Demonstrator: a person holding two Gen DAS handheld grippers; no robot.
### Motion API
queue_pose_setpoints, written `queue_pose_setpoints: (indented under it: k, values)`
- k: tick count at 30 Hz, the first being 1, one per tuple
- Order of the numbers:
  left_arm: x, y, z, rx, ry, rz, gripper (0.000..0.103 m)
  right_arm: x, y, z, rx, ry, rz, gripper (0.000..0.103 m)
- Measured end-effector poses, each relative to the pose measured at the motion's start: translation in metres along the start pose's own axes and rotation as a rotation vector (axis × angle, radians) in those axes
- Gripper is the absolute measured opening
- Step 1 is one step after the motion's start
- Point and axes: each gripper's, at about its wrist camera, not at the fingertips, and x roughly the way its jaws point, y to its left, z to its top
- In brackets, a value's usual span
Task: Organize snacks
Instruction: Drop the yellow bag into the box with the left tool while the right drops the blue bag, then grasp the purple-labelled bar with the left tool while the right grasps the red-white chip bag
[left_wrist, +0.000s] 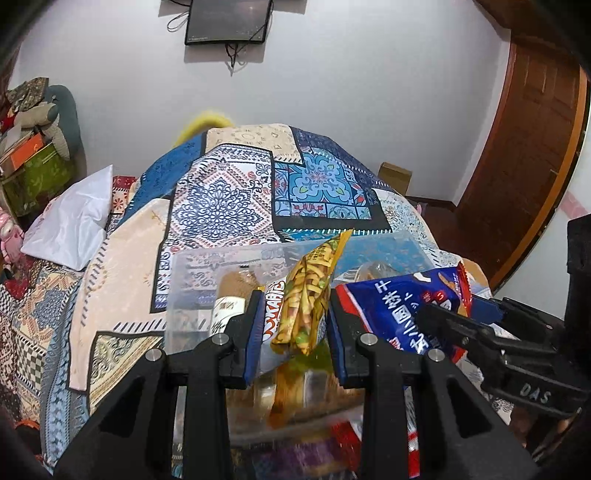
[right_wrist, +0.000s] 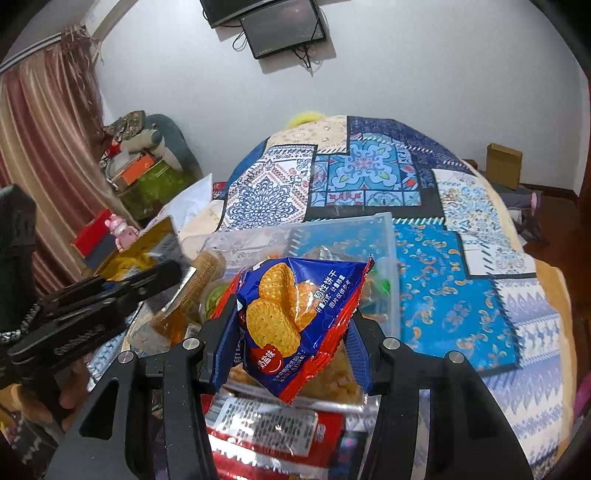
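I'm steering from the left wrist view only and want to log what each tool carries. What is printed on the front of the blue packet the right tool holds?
Observer: Round golden biscuits. The right wrist view shows them on the blue biscuit packet, pinched in the right tool.
Operator: Anything under that packet?
Observer: Yes, a red and silver wrapper lies below it, outside the clear plastic bin.
Operator: My left tool?
Observer: The left tool appears at that view's left edge, carrying the yellow-green snack packet, whose back side shows shiny gold there.
Operator: What's left of the bed?
Observer: A pink striped curtain.
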Motion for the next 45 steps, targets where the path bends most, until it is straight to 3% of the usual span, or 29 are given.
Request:
queue_pose_setpoints:
  k: [6,9,11,15,17,22,28,31,36,38,45]
  values:
    - [0.017,0.0,-0.002,-0.006,0.031,0.013,0.032,0.013,0.005,-0.007,-0.036,0.03,-0.01,0.049]
    - [0.018,-0.001,-0.005,0.003,0.045,0.037,0.043,0.013,0.005,-0.01,-0.044,0.033,-0.015,0.049]
    - [0.015,0.0,-0.007,0.001,0.042,0.042,0.06,0.012,0.003,-0.011,-0.038,0.041,-0.014,0.052]
    - [0.0,0.003,-0.011,-0.004,0.028,0.033,0.062,0.009,-0.001,-0.012,-0.025,0.068,-0.022,0.054]
    - [-0.011,0.004,-0.014,-0.007,0.019,0.03,0.065,0.006,-0.001,-0.013,-0.024,0.08,-0.049,0.063]
    - [-0.037,0.006,-0.024,-0.006,0.005,0.034,0.066,-0.013,0.0,-0.013,-0.023,0.073,-0.074,0.064]
    - [-0.061,0.014,-0.046,-0.001,0.021,0.049,0.07,-0.046,0.011,-0.021,-0.053,0.028,-0.069,0.081]
    - [-0.064,0.019,-0.062,0.003,0.055,0.059,0.07,-0.051,0.017,-0.033,-0.07,0.047,-0.056,0.082]
    - [-0.065,0.025,-0.089,0.017,0.1,0.072,0.07,-0.031,0.029,-0.055,-0.089,0.13,-0.062,0.091]
    - [-0.065,0.028,-0.097,0.018,0.118,0.076,0.071,-0.016,0.034,-0.062,-0.088,0.172,-0.093,0.101]
    - [-0.054,0.041,-0.117,-0.011,0.175,0.072,0.071,0.026,0.047,-0.076,-0.111,0.282,-0.15,0.103]
